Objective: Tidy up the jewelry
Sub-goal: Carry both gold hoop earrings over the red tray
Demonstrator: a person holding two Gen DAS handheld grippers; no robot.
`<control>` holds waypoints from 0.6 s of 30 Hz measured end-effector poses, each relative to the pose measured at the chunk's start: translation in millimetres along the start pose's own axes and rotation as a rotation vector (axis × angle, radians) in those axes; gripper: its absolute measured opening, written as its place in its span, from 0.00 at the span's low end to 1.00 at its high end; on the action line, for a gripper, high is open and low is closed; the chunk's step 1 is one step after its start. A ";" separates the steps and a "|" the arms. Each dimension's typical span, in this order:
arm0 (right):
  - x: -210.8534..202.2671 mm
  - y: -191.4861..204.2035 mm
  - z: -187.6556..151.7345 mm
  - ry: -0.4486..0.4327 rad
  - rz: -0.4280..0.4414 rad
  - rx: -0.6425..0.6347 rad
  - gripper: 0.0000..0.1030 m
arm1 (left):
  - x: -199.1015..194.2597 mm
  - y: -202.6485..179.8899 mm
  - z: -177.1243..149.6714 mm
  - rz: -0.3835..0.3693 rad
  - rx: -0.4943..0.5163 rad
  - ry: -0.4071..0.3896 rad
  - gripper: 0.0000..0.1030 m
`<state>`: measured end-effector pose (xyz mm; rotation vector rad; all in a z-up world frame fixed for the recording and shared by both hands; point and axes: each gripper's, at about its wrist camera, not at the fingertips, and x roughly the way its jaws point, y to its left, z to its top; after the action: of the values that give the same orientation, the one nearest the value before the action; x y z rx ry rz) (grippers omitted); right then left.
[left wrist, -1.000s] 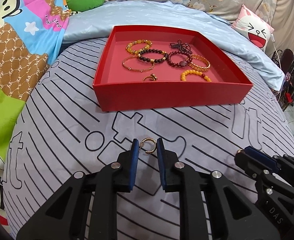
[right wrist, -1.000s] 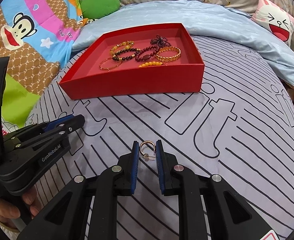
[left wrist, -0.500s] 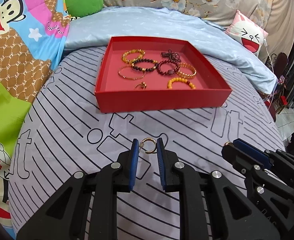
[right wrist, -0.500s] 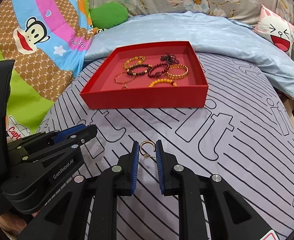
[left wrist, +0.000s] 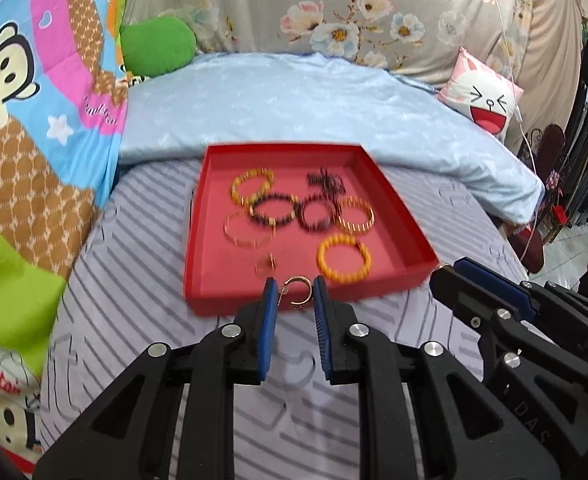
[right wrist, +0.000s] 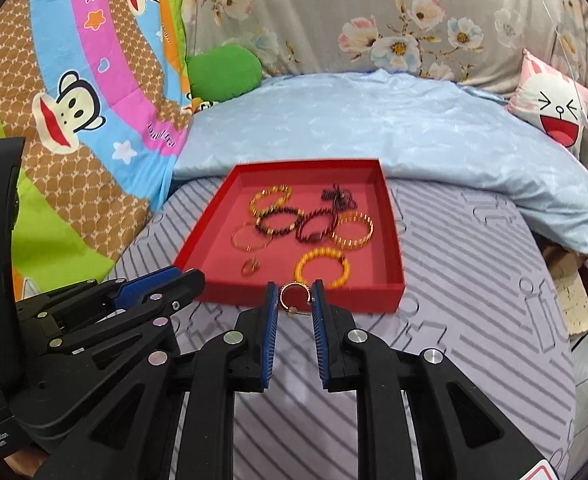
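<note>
A red tray (left wrist: 398,216) (right wrist: 390,240) lies on the striped bedsheet and holds several bead bracelets and bangles and a small gold earring (left wrist: 265,266) (right wrist: 250,267). My left gripper (left wrist: 294,294) is shut on a gold hoop earring (left wrist: 299,293) and holds it in the air in front of the tray's near wall. My right gripper (right wrist: 294,298) is shut on a second gold hoop earring (right wrist: 294,299), also raised in front of the near wall. Each gripper shows in the other's view: the right one (left wrist: 446,276), the left one (right wrist: 186,276).
A light blue quilt (left wrist: 294,100) lies behind the tray. A green cushion (left wrist: 156,46) and a cartoon-monkey blanket (left wrist: 34,120) are at the left. A pink and white face pillow (left wrist: 482,96) is at the right. The bed edge drops off at the right.
Both grippers have risen and moved toward the tray, each still holding its earring. The tray now sits closer and I see it from higher up.
</note>
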<state>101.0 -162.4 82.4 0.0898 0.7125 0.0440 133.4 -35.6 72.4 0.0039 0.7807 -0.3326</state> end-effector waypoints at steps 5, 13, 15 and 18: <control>28.7 -8.7 22.9 0.009 -0.009 0.012 0.16 | 25.2 6.9 26.3 0.014 0.002 -0.004 0.17; 88.3 -16.1 36.2 0.072 -0.013 0.038 0.16 | 80.6 14.0 41.3 0.036 0.003 0.049 0.17; 98.5 -16.9 35.8 0.081 -0.020 0.039 0.16 | 91.8 15.6 41.2 0.039 0.000 0.063 0.17; 112.9 -20.7 34.0 0.102 -0.021 0.045 0.16 | 106.4 17.9 40.1 0.040 -0.004 0.084 0.17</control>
<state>208.8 -177.3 32.6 0.1242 0.8167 0.0127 236.7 -54.8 25.4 0.0304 0.8632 -0.2941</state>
